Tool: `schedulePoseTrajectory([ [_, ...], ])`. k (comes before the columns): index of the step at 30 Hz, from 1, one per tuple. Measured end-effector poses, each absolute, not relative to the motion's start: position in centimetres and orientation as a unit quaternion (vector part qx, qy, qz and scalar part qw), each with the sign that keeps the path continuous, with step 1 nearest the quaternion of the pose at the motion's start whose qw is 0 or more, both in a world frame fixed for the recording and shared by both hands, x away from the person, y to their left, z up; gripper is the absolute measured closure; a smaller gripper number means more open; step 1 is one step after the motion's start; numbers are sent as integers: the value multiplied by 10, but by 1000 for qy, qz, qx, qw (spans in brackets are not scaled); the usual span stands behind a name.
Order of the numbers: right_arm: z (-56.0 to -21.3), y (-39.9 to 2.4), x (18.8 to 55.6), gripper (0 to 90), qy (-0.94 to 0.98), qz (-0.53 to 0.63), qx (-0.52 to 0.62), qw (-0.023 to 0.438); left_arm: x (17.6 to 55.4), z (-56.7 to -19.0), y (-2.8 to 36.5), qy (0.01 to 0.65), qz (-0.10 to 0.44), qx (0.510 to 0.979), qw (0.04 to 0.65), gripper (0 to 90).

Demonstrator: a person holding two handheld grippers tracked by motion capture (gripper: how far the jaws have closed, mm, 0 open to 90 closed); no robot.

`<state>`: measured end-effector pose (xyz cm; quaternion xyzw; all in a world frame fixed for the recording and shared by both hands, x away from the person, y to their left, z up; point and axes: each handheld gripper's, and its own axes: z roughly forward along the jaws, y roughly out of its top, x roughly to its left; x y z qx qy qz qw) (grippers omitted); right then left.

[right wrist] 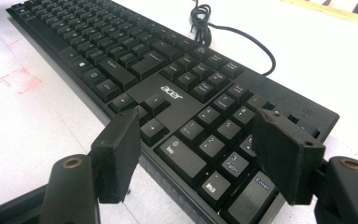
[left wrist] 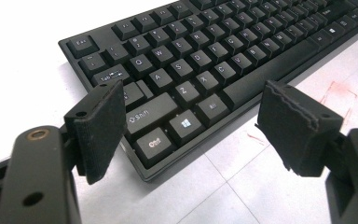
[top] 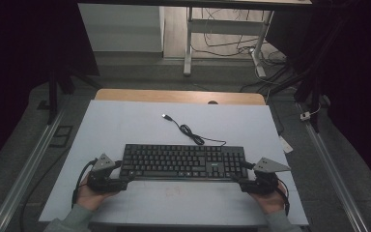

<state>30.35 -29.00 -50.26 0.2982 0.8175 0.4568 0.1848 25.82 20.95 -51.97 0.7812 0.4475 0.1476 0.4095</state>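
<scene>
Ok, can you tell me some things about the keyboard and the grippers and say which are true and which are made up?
1. The keyboard is black. True.
2. The left gripper is squeezing the keyboard's corner. False: its jaws stand open around the corner and the pads do not press on it.
3. The right gripper is at the end with the number keys. True.
4. The cable is plugged into a computer. False: its plug lies loose on the table.
5. The keyboard is flipped upside down. False: its keys face up.
6. Both grippers are open. True.
</scene>
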Motion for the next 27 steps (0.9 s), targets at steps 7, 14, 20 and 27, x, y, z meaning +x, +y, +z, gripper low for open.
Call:
schedulePoseTrajectory([
  [7, -504, -290, 303, 329, 818, 457, 296, 186, 259, -519, 209, 449, 152, 780, 410, 240],
  [14, -503, -290, 302, 329, 817, 455, 298, 193, 259, -519, 208, 447, 152, 781, 408, 240],
  [20, -503, -289, 301, 329, 817, 455, 297, 193, 260, -519, 209, 450, 153, 779, 409, 242],
  [27, -502, -289, 302, 331, 816, 462, 294, 187, 259, -517, 210, 452, 156, 777, 410, 247],
])
